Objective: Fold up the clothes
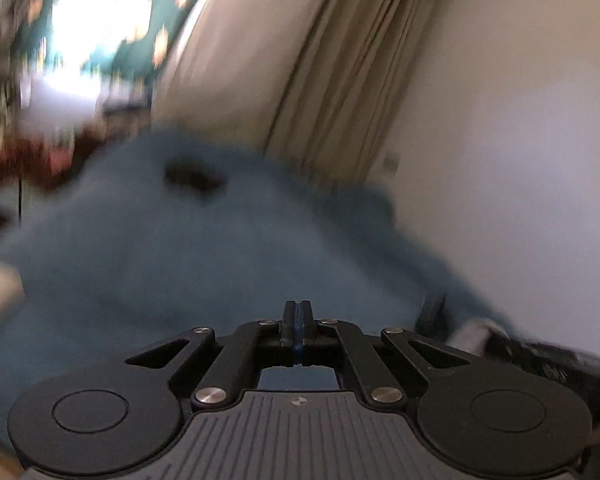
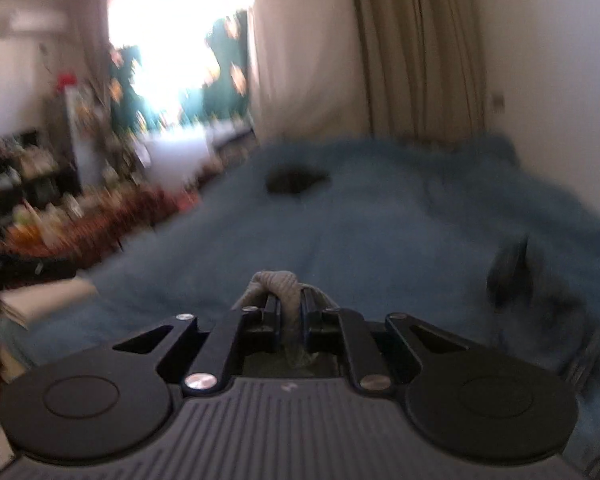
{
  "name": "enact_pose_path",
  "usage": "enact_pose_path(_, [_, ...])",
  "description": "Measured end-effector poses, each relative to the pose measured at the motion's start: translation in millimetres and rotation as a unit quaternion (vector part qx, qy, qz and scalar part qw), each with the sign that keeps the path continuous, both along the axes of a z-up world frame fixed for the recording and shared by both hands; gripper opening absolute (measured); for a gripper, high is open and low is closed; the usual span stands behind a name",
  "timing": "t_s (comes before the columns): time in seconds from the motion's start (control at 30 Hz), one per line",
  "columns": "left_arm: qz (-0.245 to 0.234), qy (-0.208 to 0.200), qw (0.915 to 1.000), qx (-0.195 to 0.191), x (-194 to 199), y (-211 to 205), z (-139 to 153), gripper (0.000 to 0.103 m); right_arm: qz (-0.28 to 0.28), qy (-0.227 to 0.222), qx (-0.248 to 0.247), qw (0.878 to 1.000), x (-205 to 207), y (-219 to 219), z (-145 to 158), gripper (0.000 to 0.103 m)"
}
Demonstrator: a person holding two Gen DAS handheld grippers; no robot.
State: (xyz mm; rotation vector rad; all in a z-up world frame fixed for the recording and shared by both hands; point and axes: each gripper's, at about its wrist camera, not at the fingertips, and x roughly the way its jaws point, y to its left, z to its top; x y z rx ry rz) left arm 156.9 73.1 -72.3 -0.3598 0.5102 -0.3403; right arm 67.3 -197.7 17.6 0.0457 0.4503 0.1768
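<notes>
Both views are motion-blurred. My right gripper (image 2: 291, 300) is shut on a bunched grey ribbed garment (image 2: 281, 283) that bulges above the fingertips and hangs down between the jaws. It is held above a blue fuzzy blanket (image 2: 380, 216) covering the bed. My left gripper (image 1: 298, 309) is shut with its jaws together and nothing visible between them, above the same blue blanket (image 1: 180, 248). In the left wrist view a grey piece of cloth (image 1: 474, 334) and the other gripper's dark tip (image 1: 434, 312) show at lower right.
A dark object lies on the blanket far ahead (image 2: 296, 179), also in the left view (image 1: 194, 178). A beige curtain (image 2: 416, 48) and white wall stand behind the bed. A cluttered shelf (image 2: 40, 184) is at left. A white folded item (image 2: 40, 300) lies at the bed's left edge.
</notes>
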Motion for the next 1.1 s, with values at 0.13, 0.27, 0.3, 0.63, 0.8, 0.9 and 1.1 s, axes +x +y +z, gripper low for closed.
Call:
enact_pose_path(0.13, [-0.046,0.084,0.9954,-0.005,25.2,-12.4,-53.1,0.002,-0.032,0.032,0.014,0.999,40.0,-29.1,-37.1,0.01])
enact_pose_path(0.27, [-0.099,0.142,0.9849,-0.001,28.0,-33.1,-85.0,0.006,-0.044,0.05,0.012,0.998,82.2,-46.6,-62.3,0.01])
enact_pose_path(0.3, [-0.112,0.148,0.9827,0.002,26.6,-35.8,-87.0,0.006,-0.046,0.055,0.011,0.997,92.7,-48.6,-68.7,0.011])
enact_pose_path(0.63, [-0.205,0.17,0.9634,0.028,10.8,-47.2,-95.5,0.044,-0.06,0.087,0.008,0.994,156.6,-42.0,-118.2,0.045])
enact_pose_path(0.8, [-0.219,0.189,0.9542,0.076,3.1,-59.1,-104.2,0.05,-0.057,0.083,0.024,0.995,141.7,-39.6,-109.2,0.048])
enact_pose_path(0.9, [-0.224,0.2,0.9464,0.119,-4.4,-71.5,-118.8,0.047,-0.057,0.077,0.025,0.995,128.2,-41.0,-102.9,0.05])
enact_pose_path(1.1, [-0.178,0.186,0.957,0.134,-4.8,-69.9,-121.3,0.002,-0.064,0.073,0.023,0.995,111.6,-49.7,-96.6,0.051])
